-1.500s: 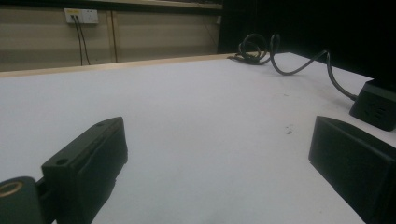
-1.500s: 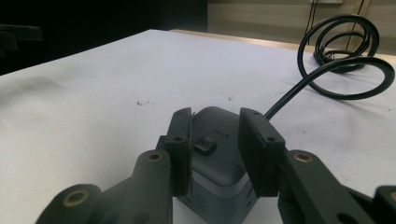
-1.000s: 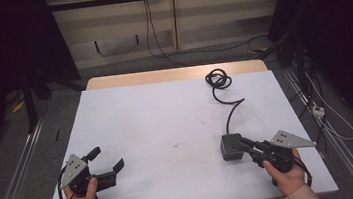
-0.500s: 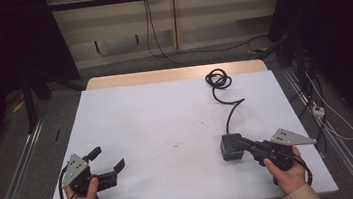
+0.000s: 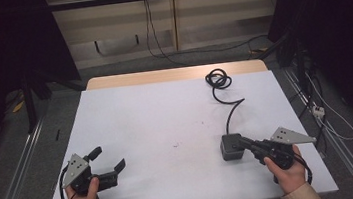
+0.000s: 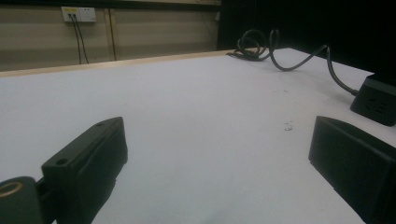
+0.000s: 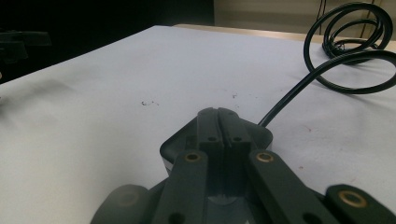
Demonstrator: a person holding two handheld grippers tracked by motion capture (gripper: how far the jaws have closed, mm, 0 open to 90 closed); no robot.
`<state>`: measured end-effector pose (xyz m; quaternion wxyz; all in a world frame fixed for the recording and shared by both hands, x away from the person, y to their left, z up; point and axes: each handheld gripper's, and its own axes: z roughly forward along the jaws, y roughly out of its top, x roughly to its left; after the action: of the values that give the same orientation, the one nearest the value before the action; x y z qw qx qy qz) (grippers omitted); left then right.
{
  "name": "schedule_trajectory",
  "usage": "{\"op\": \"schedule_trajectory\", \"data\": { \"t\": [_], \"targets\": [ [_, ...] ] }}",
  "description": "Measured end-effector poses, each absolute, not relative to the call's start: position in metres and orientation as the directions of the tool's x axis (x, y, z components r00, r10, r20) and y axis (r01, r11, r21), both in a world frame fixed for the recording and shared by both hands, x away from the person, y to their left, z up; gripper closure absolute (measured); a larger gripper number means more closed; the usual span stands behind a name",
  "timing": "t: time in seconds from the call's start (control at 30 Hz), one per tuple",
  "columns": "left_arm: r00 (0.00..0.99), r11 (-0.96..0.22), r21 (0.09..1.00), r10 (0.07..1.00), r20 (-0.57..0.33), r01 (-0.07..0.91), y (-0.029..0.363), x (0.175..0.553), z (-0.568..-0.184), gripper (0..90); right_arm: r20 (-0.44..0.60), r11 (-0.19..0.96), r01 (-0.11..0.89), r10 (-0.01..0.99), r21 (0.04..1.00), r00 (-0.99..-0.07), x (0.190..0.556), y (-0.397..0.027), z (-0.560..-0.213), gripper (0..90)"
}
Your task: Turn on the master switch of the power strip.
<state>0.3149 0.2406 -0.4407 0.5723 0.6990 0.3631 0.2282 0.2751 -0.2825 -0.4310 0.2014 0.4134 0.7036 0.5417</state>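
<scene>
White covering is spread over the worktop (image 5: pixel 167 125), which is seen in the high view to carry little besides a dark power block (image 5: pixel 231 146) at its near right, with a black cable (image 5: pixel 224 94) running from it to a coil at the far edge. The right gripper (image 5: pixel 243 143) is laid over the block's near top, its jaws drawn together; whether the block is pressed or merely touched cannot be told. The left gripper (image 5: pixel 107 160) is held low at the near left, well apart from the block, with its jaws spread wide and nothing between them.

From the left gripper view, the two black jaws are seen far apart over bare white surface, and the block (image 6: pixel 376 100) sits off to the right with its cable (image 6: pixel 299 58) looping away toward the far edge.

From the right gripper view, the closed jaws meet flat against each other directly above the block (image 7: pixel 259 135), and the cable (image 7: pixel 327 70) leaves the block's far side.

The step in hand is judged to be a push or press on the block. It would be done best with the closed tips kept centred on the casing, so that the block is not twisted, and with the cable's stiffness allowed for, since the block could be swung by it.
</scene>
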Motion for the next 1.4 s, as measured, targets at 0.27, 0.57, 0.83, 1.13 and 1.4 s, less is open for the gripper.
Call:
{"op": "schedule_trajectory", "data": {
  "t": [0.27,0.57,0.83,1.13,1.4],
  "targets": [
    [0.638,-0.089,0.965,0.764,-0.092,0.246,0.240,0.315,-0.441,4.3,0.173,0.064,0.374,0.805,0.925,-0.567,0.277,-0.284,-0.431,90.0],
    [0.638,-0.089,0.965,0.765,-0.092,0.246,0.239,0.315,-0.441,4.3,0.161,0.088,0.373,0.793,0.924,-0.587,0.277,-0.281,-0.432,90.0],
    [0.641,-0.092,0.965,0.763,-0.090,0.246,0.238,0.315,-0.441,4.3,0.156,0.106,0.375,0.781,0.921,-0.604,0.281,-0.273,-0.433,90.0],
    [0.642,-0.093,0.965,0.762,-0.090,0.246,0.238,0.315,-0.441,4.3,0.147,0.119,0.382,0.787,0.917,-0.599,0.284,-0.270,-0.435,90.0],
    [0.642,-0.095,0.964,0.761,-0.090,0.248,0.238,0.315,-0.441,4.3,0.134,0.134,0.377,0.786,0.917,-0.603,0.285,-0.268,-0.436,90.0]
  ]
}}
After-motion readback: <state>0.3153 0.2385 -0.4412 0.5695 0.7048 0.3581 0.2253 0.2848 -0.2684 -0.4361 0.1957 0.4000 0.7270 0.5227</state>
